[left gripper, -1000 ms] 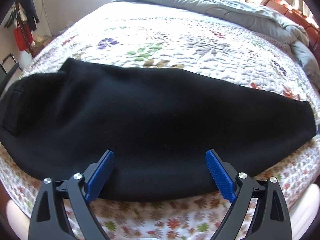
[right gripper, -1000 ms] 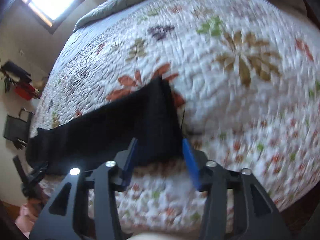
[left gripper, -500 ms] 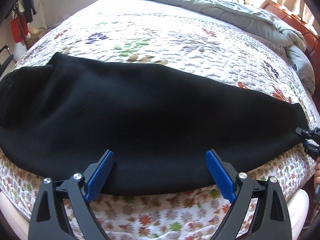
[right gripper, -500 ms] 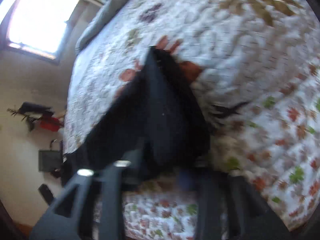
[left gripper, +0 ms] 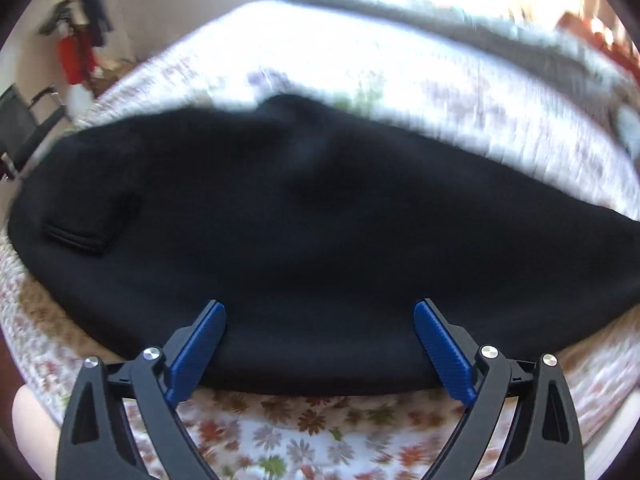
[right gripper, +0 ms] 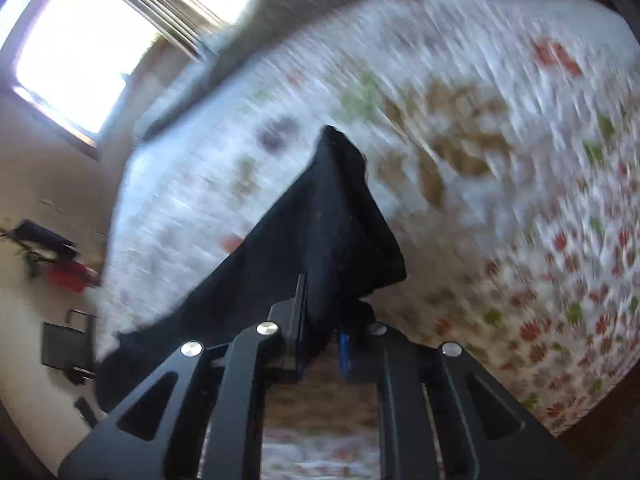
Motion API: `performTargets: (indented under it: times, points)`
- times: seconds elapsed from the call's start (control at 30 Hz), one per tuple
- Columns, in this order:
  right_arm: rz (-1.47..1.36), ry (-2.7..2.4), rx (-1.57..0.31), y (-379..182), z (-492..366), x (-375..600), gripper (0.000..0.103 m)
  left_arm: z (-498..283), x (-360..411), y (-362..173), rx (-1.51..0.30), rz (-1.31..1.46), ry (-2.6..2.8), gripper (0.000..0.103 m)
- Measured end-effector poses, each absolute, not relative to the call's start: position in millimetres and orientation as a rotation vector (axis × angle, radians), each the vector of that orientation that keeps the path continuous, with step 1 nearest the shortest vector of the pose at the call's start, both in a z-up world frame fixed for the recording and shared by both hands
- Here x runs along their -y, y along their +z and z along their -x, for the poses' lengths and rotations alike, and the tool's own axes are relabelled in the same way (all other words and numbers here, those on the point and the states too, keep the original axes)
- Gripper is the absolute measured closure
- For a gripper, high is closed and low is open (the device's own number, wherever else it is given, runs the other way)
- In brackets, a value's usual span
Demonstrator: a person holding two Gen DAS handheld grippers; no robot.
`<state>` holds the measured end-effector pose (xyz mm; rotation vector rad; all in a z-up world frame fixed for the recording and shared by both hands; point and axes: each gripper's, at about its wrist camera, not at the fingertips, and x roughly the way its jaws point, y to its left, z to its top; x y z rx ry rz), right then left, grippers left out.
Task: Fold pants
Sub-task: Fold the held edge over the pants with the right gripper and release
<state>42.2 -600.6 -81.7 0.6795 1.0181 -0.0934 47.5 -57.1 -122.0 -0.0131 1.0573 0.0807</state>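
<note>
Left gripper [left gripper: 320, 344]: I had it low over the near edge of the bed, jaws spread wide, nothing between the blue pads [left gripper: 198, 344]. Both pads sat just over the near edge of the pants, contact unclear.
Right gripper [right gripper: 324, 344]: I saw its jaws drawn in close and pinching a bunch of black cloth at the end of the pants. One blue pad [right gripper: 344, 350] showed just beside the cloth; the other was hidden by it.
Pants [left gripper: 320, 216]: black, laid lengthwise across the quilt in the left view, filling most of the frame side to side. A sewn pocket [left gripper: 88, 224] sat toward the left end. In the right view the pants [right gripper: 320, 232] rose from the jaws as a lifted, folded-over flap, and the rest trailed away to the left along the bed.
Quilt [left gripper: 304, 436]: white with small flowers along the near border, bigger blurred flowers further in.
Grey blanket [left gripper: 460, 16]: bunched along the far side of the bed, blurred.
Red item [left gripper: 76, 56]: hung by the far left wall, too blurred for me to identify.
Window [right gripper: 84, 48]: bright, far left in the right view.
</note>
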Motion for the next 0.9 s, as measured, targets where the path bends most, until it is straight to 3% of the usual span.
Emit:
performTargets:
  times: [0.13,0.37,0.53,0.9]
  points:
    - [-0.651,-0.146,-1.061,-107,-43,594,0.092,-50,56,-122,-1.024,-0.001,0.060,0.004]
    - [-0.398,-0.074,-0.921,-6,-44,513,0.091,-48,24,-96,-1.007,0.129,0.066,0.004]
    - [-0.231,0.052,-0.870,36,-51,417,0.091,-39,-3,-83,-1.003,0.165,0.082,0.004]
    - [-0.008,0.286,-0.934,1,-74,218,0.090,-20,-62,-59,-0.965,0.252,0.137,0.004]
